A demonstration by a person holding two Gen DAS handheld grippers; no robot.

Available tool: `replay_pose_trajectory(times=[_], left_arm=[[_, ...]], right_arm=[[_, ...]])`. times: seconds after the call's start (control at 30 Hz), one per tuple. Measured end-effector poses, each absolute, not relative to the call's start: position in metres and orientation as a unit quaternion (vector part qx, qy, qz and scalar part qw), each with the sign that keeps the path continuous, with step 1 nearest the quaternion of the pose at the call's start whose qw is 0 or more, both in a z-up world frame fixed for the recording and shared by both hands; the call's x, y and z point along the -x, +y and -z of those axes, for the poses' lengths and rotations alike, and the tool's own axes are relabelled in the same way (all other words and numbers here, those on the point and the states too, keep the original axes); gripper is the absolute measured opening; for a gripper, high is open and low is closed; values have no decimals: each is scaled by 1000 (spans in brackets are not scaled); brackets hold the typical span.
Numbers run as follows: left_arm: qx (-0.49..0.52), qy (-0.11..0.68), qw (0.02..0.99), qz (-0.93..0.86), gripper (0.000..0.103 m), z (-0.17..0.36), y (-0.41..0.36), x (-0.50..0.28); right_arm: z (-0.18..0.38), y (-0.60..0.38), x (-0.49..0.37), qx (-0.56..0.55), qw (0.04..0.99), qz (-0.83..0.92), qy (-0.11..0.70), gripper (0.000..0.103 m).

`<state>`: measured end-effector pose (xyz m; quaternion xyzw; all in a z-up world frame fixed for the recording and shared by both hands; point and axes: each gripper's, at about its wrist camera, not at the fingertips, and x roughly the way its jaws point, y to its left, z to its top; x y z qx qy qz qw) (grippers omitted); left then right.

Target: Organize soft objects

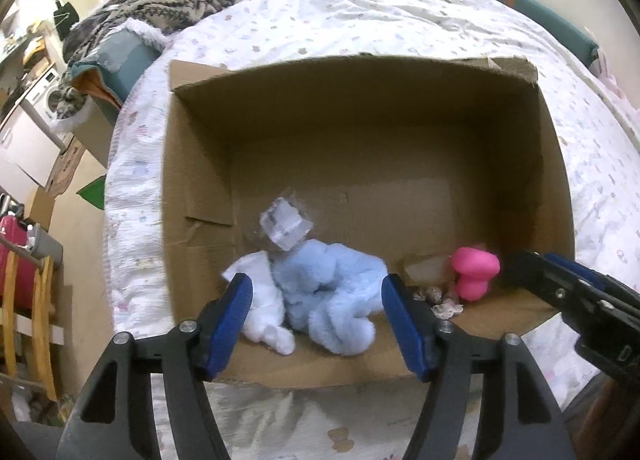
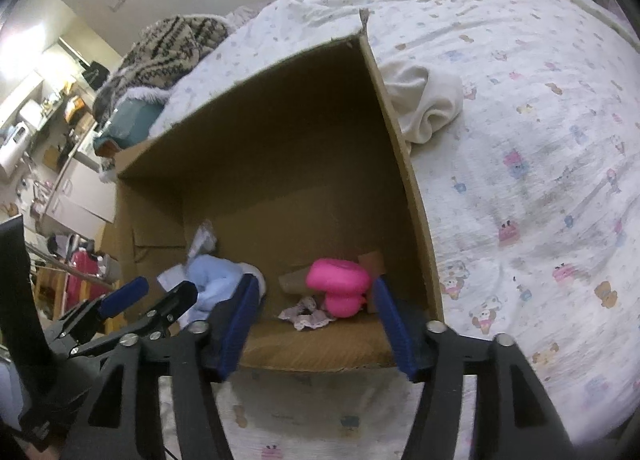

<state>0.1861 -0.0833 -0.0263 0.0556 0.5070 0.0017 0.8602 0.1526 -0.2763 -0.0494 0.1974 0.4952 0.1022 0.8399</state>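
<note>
here, on a bed [image 2: 540, 188] spread with a white cartoon-print quilt, an open cardboard box [image 1: 360, 132] stands near the foot edge, already taking in the soft things being gathered. inside it, by the near wall, lies a pale blue plush toy [image 1: 332, 292] with a white cloth [image 1: 264, 312] tucked against its left side and a crumpled clear wrapper [image 1: 286, 226] just behind it. toward the box's right corner sits a bright pink soft toy [image 2: 340, 288], with a small frilly lilac scrunchie [image 2: 306, 316] touching its near side. one item is not yet in: a cream-white bundled cloth [image 2: 424, 100] rests on the quilt just outside the box's right wall.

the left gripper [image 1: 318, 324] hovers at the near rim over the blue plush, its blue fingers [image 1: 232, 324] spread wide and holding nothing. the right gripper [image 2: 316, 324] hangs at the same rim in front of the pink toy, likewise wide and empty.

the step in hand looks like the pause between placements, with both loads in the box and both tools free. the next move likely calls for the right gripper to swing round the box's right wall, close on a thick fold of the cream cloth so it does not slip loose, and lift it over the rim.
</note>
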Motion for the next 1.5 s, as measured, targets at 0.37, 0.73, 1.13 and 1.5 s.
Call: replay_pose_trajectory(times=[0.37,0.73,1.13,1.5], left_arm=[[-11,477,879,10,64,-10,-45,-159],[5,410,912,31,93,-57,-16,-89],[42,396,917,9,103,-44,18,-50],[31,371,928,-17,103,-36,23,-44]], right_arm=[[-5,-257,-113,-133,891,-107,421,75],[-18,-240,-76,-110,894,-114,420,76],[-19,-237,-45,-96,905,-92,405,103],[2,-229,-44,-76,916,-70,387,103]])
